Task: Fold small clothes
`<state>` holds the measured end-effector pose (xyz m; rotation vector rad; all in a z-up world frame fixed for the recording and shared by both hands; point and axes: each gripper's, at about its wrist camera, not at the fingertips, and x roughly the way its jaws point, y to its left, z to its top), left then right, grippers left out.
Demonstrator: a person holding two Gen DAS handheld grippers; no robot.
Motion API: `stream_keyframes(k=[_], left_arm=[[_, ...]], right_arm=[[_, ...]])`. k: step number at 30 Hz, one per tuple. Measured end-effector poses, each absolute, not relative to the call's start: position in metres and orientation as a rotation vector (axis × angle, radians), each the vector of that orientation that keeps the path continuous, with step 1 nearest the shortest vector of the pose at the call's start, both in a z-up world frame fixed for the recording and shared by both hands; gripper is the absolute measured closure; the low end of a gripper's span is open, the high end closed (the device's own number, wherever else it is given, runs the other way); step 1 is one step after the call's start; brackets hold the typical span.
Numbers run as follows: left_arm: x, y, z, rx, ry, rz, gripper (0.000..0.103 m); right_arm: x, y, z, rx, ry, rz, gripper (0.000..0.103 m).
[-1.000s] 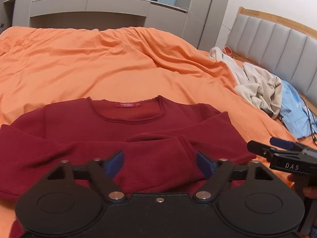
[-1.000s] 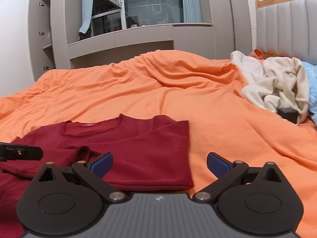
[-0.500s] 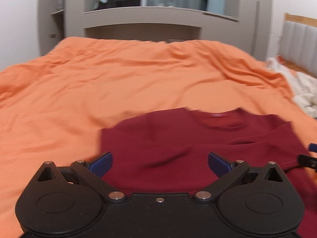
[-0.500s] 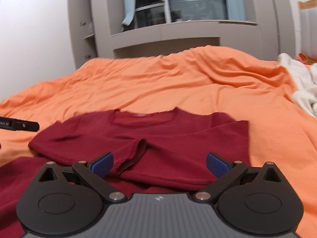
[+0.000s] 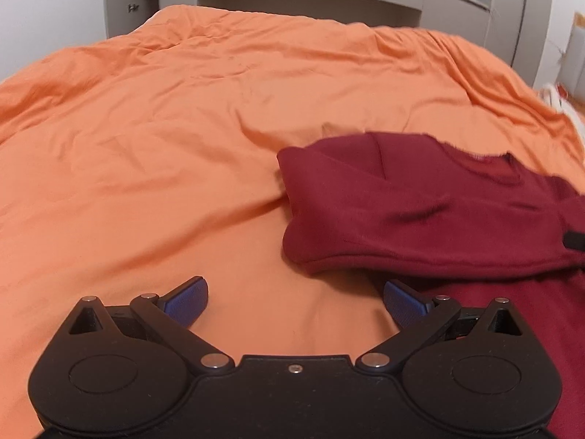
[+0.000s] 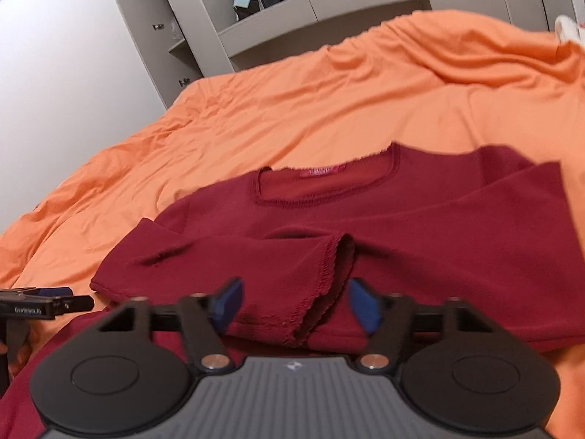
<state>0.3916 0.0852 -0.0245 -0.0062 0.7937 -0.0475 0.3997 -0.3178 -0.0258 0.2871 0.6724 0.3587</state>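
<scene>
Your right gripper (image 6: 294,305) had its jaws half-narrowed and closing in, with the scalloped cuff (image 6: 329,278) of the folded-in sleeve sitting between the blue pads — I couldn't tell if they actually pinched the fabric, so I'd call it not gripped. Your left gripper (image 5: 295,301) was spread wide over bare orange duvet (image 5: 175,139), nothing between its jaws, just off the left edge of the maroon sweater (image 5: 420,212). The sweater lay flat on the bed with both sleeves crossed over the chest. My take: you needed to bite both layers of that cuff, not only the top hem, and get the left one onto the sweater's edge before lifting — otherwise the fold would skew.
</scene>
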Motion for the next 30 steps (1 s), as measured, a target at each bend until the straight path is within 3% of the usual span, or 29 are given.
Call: stream_keyframes(k=[1,2,3,11,17,19,21,22,24,28,30], left_arm=[[0.391,0.082,-0.025,0.016,0.793,-0.045,0.001],[0.392,0.079,-0.026,0.039,0.791,-0.039,0.001],[0.393,0.076,-0.026,0.059,0.787,-0.031,0.001],[0.407,0.060,-0.027,0.181,0.760,0.064,0.010],[0.407,0.050,-0.020,0.227,0.668,0.060,0.015],[0.406,0.044,-0.017,0.258,0.631,0.042,0.022],[0.405,0.039,-0.015,0.275,0.613,0.017,0.047],[0.406,0.038,-0.015,0.276,0.613,0.007,0.054],[0.407,0.036,-0.016,0.283,0.616,0.010,0.081],[0.405,0.038,-0.016,0.281,0.626,0.031,0.095],[0.405,0.038,-0.016,0.286,0.646,0.044,0.096]], right_arm=[[0.401,-0.316,-0.027,0.286,0.673,0.356,0.062],[0.401,-0.315,-0.028,0.284,0.671,0.355,0.083],[0.402,-0.315,-0.028,0.286,0.668,0.358,0.089],[0.389,-0.326,-0.007,0.316,0.498,0.326,0.092],[0.392,-0.336,-0.007,0.343,0.500,0.309,0.092],[0.394,-0.339,-0.011,0.356,0.515,0.298,0.092],[0.395,-0.342,-0.013,0.373,0.522,0.293,0.092],[0.395,-0.342,-0.014,0.375,0.522,0.294,0.092],[0.394,-0.342,-0.013,0.360,0.518,0.292,0.092],[0.391,-0.335,-0.011,0.308,0.527,0.295,0.092],[0.392,-0.327,-0.013,0.253,0.573,0.285,0.092]])
